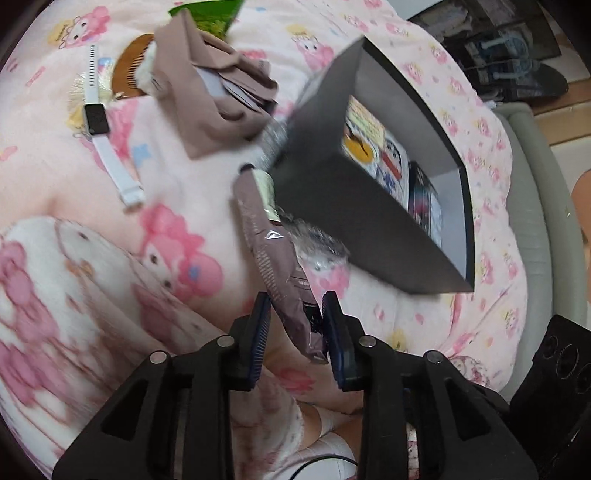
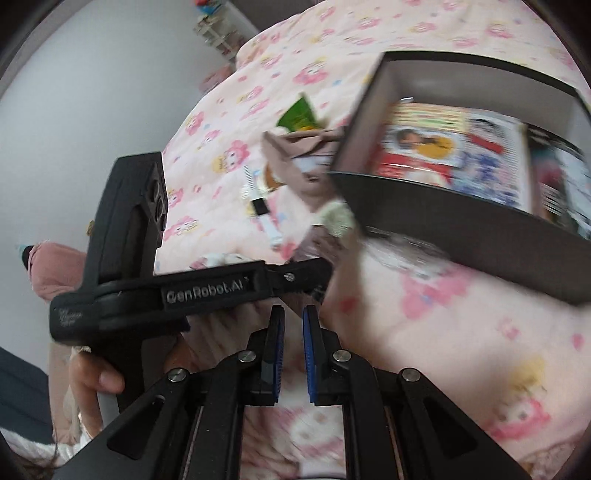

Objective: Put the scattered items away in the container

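Observation:
My left gripper (image 1: 297, 325) is shut on one end of a mauve foil packet (image 1: 269, 251), held above the pink bedspread just left of the dark grey box (image 1: 332, 184). The box holds a cartoon-printed pack (image 1: 376, 147) and a dark pack (image 1: 424, 203). A white smartwatch (image 1: 98, 122), a folded brown cloth (image 1: 210, 96), a wooden comb (image 1: 129, 66) and a green packet (image 1: 210, 14) lie beyond. My right gripper (image 2: 293, 332) is nearly shut and empty, behind the left gripper's body (image 2: 207, 291). The box (image 2: 461, 229) is at the upper right there.
A crinkled clear wrapper (image 1: 317, 243) lies by the box's near corner. A plush blanket (image 1: 55, 295) lies bunched at the lower left. The bed's grey edge (image 1: 532, 184) and dark shoes (image 1: 517, 74) on the floor are at the right. A wall (image 2: 92, 92) stands left.

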Tool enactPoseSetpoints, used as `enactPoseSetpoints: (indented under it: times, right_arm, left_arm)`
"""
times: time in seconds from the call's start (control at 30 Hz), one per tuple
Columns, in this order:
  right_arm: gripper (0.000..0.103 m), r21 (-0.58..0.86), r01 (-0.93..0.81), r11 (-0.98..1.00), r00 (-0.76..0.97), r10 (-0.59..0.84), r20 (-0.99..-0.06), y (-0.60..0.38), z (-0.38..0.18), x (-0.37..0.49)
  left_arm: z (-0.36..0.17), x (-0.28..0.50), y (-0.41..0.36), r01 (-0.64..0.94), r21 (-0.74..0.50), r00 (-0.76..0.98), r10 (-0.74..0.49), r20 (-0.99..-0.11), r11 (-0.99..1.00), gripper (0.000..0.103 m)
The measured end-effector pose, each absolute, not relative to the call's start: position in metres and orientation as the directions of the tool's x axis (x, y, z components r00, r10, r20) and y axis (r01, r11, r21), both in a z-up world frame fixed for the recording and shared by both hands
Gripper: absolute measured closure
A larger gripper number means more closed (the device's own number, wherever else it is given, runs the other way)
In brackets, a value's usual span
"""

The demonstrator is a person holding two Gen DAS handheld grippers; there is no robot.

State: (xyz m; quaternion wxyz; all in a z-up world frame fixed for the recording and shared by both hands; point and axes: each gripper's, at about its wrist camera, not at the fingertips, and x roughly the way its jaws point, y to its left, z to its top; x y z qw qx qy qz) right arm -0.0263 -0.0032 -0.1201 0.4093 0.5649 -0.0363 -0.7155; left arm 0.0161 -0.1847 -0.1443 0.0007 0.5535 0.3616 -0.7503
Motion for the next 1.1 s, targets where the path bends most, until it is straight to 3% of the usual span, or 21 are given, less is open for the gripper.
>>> enactPoseSetpoints:
  times: [0.47,0.57,0.7,1.1]
  right_arm:
    - [0.093,0.516,0.461,-0.722,-0.042,-0.599,-0.8,0.053,-0.149,-0.036]
    - [0.085,0.53,0.449,-0.719,-0.018,-0.601,-0.799,0.061,-0.157,-0.035]
    - [0.059,0.551,0.444,-0.707,0.016,-0.608,-0.794,0.06,-0.168,-0.033]
    - [0.059,0.486,0.361,-0.796,-0.166,-0.567,-0.807,0.102,-0.156,-0.039]
  left_arm:
    - [-0.169,0.005,-0.126,0.355,-0.55,-0.25,0.49,-0.835,-0.756,0.073]
    - [-0.168,0.001,-0.125,0.328,-0.56,-0.236,0.508,-0.828,-0.761,0.07]
    - [-0.174,-0.009,-0.111,0.304,-0.57,-0.209,0.53,-0.822,-0.763,0.069]
    - [-0.166,-0.032,-0.073,0.194,-0.665,-0.172,0.642,-0.747,-0.722,0.06]
